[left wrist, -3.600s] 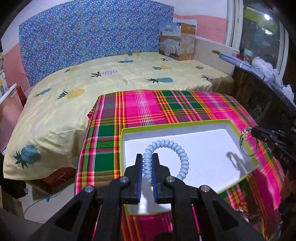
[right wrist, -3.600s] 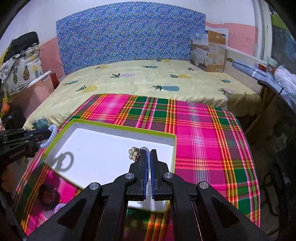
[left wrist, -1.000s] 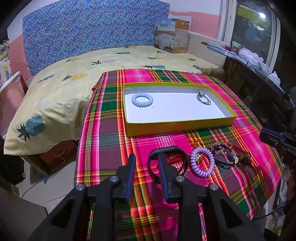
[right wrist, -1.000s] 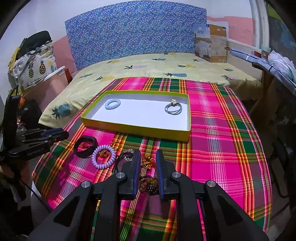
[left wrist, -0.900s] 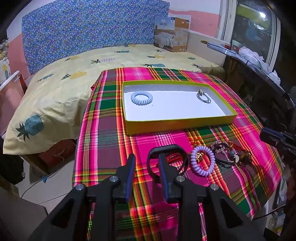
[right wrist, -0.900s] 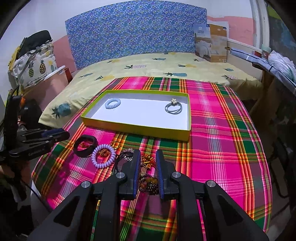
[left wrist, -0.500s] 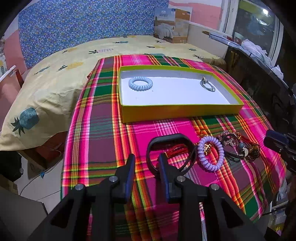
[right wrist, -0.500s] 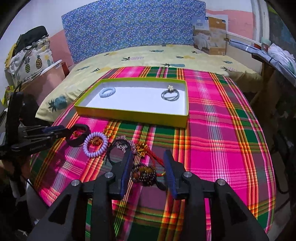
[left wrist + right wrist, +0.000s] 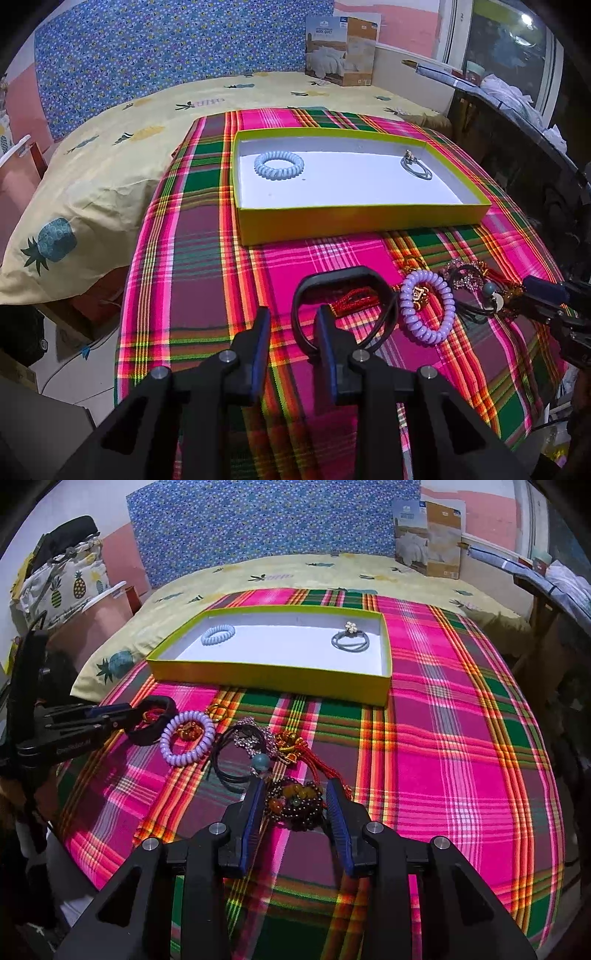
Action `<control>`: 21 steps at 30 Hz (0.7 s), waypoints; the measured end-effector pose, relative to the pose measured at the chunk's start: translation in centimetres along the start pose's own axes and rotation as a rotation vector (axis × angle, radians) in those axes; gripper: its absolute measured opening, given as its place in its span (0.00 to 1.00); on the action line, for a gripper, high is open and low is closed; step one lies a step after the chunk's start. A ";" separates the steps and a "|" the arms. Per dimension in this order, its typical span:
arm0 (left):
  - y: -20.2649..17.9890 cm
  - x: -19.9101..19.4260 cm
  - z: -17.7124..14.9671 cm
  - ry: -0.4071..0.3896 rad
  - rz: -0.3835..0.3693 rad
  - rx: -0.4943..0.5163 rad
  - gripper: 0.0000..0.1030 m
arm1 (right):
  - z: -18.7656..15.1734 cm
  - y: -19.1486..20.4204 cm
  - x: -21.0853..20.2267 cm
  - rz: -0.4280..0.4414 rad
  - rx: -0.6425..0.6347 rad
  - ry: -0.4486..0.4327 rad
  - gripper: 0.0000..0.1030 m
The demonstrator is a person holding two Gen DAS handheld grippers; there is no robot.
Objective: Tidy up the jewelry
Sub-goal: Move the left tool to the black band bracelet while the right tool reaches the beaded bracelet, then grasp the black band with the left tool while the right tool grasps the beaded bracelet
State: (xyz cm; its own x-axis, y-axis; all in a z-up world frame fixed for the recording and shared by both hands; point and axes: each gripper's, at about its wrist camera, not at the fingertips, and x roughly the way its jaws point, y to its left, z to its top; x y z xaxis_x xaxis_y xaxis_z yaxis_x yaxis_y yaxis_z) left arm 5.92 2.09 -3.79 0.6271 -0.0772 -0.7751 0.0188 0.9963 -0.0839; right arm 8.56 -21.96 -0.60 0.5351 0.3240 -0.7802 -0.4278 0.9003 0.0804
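A yellow-green box (image 9: 362,221) on the plaid cloth holds a pale blue coil tie (image 9: 279,165) and a grey tie with a flower (image 9: 417,168). In front of it lies loose jewelry: a black bracelet (image 9: 343,275), a purple coil (image 9: 426,306), a black cord with a teal bead (image 9: 260,761) and a red knotted cord (image 9: 295,749). My left gripper (image 9: 293,317) straddles the black bracelet's near rim, one finger inside the ring; its jaws are closing but not pressing. My right gripper (image 9: 295,786) stands open around a dark bead bracelet (image 9: 295,805).
The round table under the plaid cloth (image 9: 461,738) stands against a bed with a pineapple sheet (image 9: 110,155). A dark shelf with clothes (image 9: 517,96) lines the right side. A carton (image 9: 428,539) stands at the back of the bed.
The blue coil and the flower tie, once held over the box, now lie in it. Both grippers have sunk toward the loose jewelry. The right jaws have widened around the bead bracelet.
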 end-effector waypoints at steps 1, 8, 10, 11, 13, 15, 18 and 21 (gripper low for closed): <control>0.0 0.0 0.0 0.000 0.000 0.001 0.25 | 0.0 -0.1 0.1 -0.001 0.003 0.002 0.34; -0.1 0.1 0.0 -0.002 0.002 0.006 0.24 | -0.4 0.0 0.8 0.006 -0.009 0.032 0.34; -0.1 0.1 0.0 -0.004 0.004 0.010 0.24 | -0.5 0.1 0.9 0.005 -0.017 0.035 0.29; -0.1 0.1 0.0 -0.005 0.003 0.009 0.23 | -0.5 0.1 0.9 0.000 -0.022 0.034 0.25; -0.2 0.2 0.0 -0.005 -0.008 0.011 0.18 | -0.4 0.2 0.9 -0.003 -0.027 0.034 0.24; -0.5 0.1 -0.1 -0.008 -0.006 0.021 0.11 | -0.4 0.3 0.8 -0.008 -0.033 0.034 0.23; -0.6 0.0 -0.2 -0.016 0.004 0.027 0.06 | -0.4 0.3 0.6 -0.011 -0.031 0.025 0.20; -0.2 -0.1 -0.2 -0.016 -0.014 0.008 0.05 | -0.5 0.1 0.2 -0.011 -0.022 0.013 0.19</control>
State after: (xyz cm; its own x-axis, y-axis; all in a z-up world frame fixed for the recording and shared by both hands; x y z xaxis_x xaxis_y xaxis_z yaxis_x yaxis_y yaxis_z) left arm 5.65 1.87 -3.80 0.6389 -0.0902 -0.7640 0.0334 0.9954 -0.0897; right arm 8.25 -21.93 -1.01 0.5308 0.3100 -0.7888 -0.4381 0.8971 0.0577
